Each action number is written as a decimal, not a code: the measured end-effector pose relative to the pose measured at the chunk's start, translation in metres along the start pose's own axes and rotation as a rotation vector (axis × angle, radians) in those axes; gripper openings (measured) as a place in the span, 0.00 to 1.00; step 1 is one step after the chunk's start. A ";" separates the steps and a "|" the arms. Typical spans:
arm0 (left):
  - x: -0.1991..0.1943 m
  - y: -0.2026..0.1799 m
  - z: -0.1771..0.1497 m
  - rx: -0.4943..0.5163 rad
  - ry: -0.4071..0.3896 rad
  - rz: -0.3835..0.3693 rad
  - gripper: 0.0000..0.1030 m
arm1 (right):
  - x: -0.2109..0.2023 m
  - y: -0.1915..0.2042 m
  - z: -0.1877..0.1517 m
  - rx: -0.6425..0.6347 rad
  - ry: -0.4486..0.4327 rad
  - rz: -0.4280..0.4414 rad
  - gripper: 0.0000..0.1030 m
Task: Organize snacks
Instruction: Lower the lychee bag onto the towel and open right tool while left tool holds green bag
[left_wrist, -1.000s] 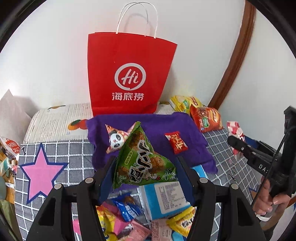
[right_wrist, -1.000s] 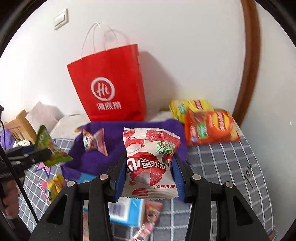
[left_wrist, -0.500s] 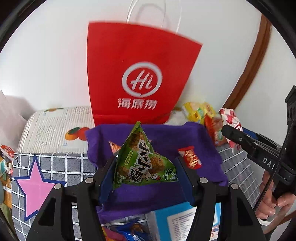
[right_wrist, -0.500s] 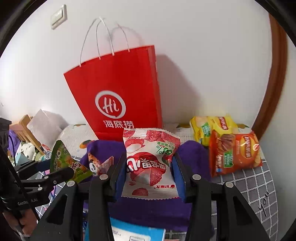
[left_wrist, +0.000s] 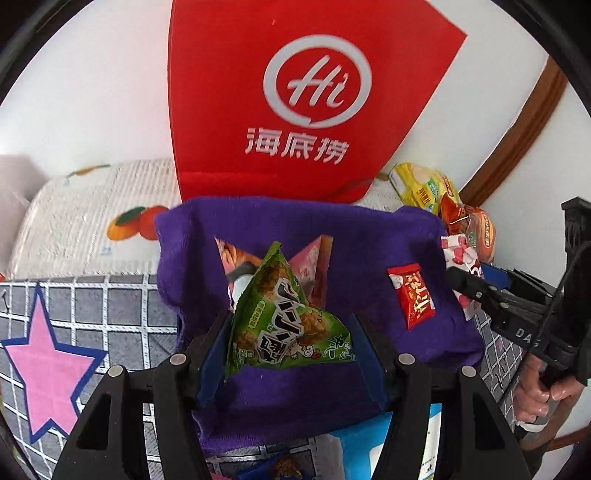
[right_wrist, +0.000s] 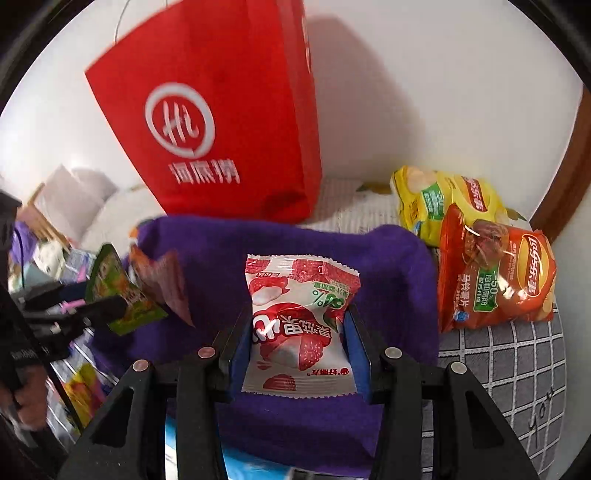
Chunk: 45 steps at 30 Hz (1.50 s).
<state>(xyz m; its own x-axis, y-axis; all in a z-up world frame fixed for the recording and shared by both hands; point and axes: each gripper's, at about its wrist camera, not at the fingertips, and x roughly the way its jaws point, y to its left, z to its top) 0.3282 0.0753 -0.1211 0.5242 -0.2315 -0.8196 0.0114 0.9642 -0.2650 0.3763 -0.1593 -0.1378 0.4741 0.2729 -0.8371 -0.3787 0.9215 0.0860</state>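
Observation:
My left gripper (left_wrist: 290, 332) is shut on a green triangular snack packet (left_wrist: 280, 317) and holds it over the purple cloth (left_wrist: 369, 240). My right gripper (right_wrist: 297, 332) is shut on a red-and-white strawberry snack packet (right_wrist: 299, 325), also over the purple cloth (right_wrist: 388, 266). A pink triangular packet (left_wrist: 314, 262) and a small red packet (left_wrist: 415, 295) lie on the cloth. The left gripper with its green packet (right_wrist: 118, 291) shows at the left of the right wrist view. The right gripper (left_wrist: 476, 291) shows at the right of the left wrist view.
A red paper bag (left_wrist: 295, 103) stands against the wall behind the cloth. A yellow chip bag (right_wrist: 443, 199) and an orange chip bag (right_wrist: 495, 277) lie at the right. A blue box (left_wrist: 369, 450) and loose snacks lie near the grippers on the checked sheet (left_wrist: 110, 306).
Both grippers have moved forward toward the red bag with their packets still held, and now hang over the purple cloth.

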 end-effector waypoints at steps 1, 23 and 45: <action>0.002 0.001 0.000 -0.004 0.006 -0.003 0.59 | 0.003 -0.001 -0.001 0.002 0.007 -0.005 0.45; 0.004 0.004 -0.002 -0.012 0.037 0.041 0.59 | 0.047 0.015 -0.018 -0.018 0.194 0.021 0.47; 0.002 0.001 -0.002 0.002 0.044 0.044 0.60 | 0.049 0.020 -0.016 -0.053 0.208 -0.004 0.50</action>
<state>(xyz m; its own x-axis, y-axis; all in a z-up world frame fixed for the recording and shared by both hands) 0.3275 0.0750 -0.1243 0.4859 -0.1947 -0.8520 -0.0089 0.9737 -0.2275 0.3794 -0.1320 -0.1859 0.3030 0.2013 -0.9315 -0.4210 0.9051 0.0586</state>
